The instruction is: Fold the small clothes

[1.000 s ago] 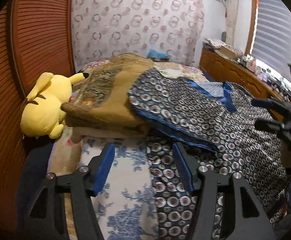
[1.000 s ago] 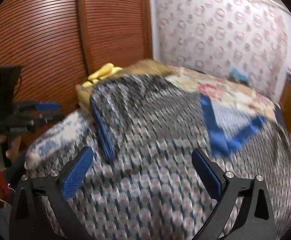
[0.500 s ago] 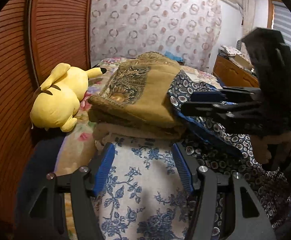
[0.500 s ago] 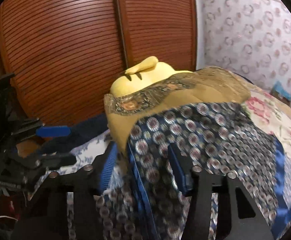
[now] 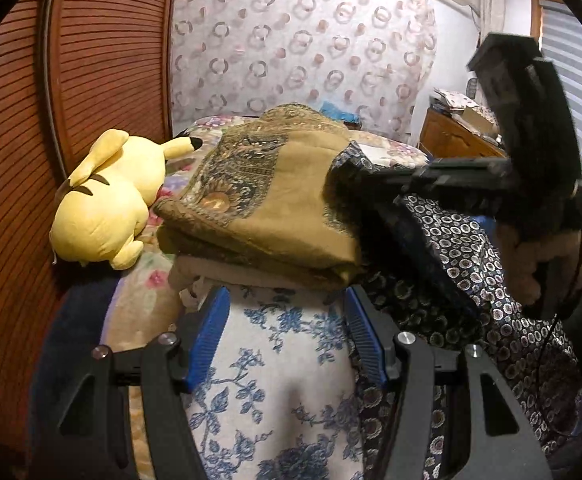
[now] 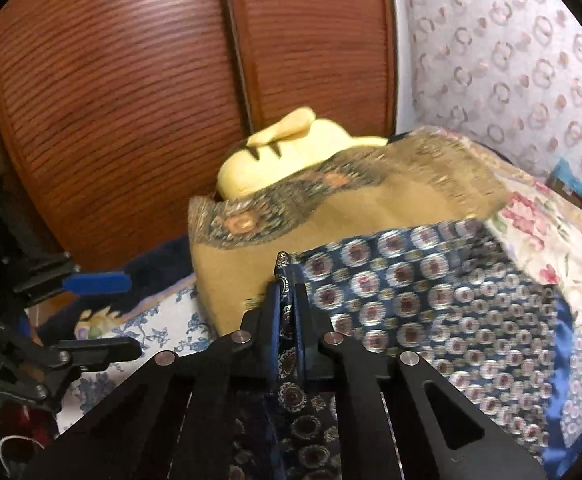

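Right tongs now pinched on navy patterned garment edge, left tongs apart

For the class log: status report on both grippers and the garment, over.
Right gripper shut on navy patterned garment edge. Left gripper open, holding nothing, over blue floral sheet. Folded tan cloth and yellow plush close ahead.

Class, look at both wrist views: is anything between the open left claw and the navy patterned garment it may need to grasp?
Nothing visible blocks it. The left claw hovers open over the floral sheet, the navy patterned garment beside it. The right claw already pinches its edge.
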Motion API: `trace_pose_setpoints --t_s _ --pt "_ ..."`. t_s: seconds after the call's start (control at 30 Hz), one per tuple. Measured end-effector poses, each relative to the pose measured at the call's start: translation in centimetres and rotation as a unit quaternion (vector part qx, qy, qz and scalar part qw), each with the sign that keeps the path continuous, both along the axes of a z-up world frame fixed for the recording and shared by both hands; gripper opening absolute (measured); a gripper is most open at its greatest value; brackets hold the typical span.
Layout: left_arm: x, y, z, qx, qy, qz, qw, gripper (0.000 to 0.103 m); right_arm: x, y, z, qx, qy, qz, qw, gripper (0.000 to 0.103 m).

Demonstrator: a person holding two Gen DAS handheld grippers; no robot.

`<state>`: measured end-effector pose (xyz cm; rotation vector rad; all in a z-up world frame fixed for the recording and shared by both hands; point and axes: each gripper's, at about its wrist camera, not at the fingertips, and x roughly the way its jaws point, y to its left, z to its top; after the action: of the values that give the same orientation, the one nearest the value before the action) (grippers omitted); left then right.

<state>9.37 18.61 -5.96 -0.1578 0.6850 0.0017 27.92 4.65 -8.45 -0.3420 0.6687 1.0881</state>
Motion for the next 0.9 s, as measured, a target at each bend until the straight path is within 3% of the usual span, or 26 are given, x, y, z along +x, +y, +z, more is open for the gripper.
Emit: trace_pose_setpoints --t_s 0.17,0.27,0.37,0.67,0.9 --pt "0.8 -1.2 -0.2 0.002 0.001 -0.017 0.9999 0.059 2.0 -4.9 2.4 0.016 -0.022 -0.052 0.998 0.003" --pt "1.2 -2.0 -0.4 0.001 0.004 -0.029 0.9996 0.059 4.5 -8.1 2.6 0.003 -0.033 -0.119 0.992 0.005" --pt "1.5 -3.0 -0.5 0.003 0.007 -0.039 0.9992 0.059 6.3 -10.3 1.7 -0.027 -0.03 -0.169 0.985 0.034" --pt "3.1 -5.9 0.1 0.016 0.011 -0.068 0.9975 0.059 6.1 -14.3 0.5 -0.032 -0.012 -0.182 0.983 0.045" --pt "6.5 -9.9 1.2 0.032 0.005 -0.12 0.9923 0.059 4.3 -21.5 1.9 -0.001 -0.013 -0.216 0.976 0.055"
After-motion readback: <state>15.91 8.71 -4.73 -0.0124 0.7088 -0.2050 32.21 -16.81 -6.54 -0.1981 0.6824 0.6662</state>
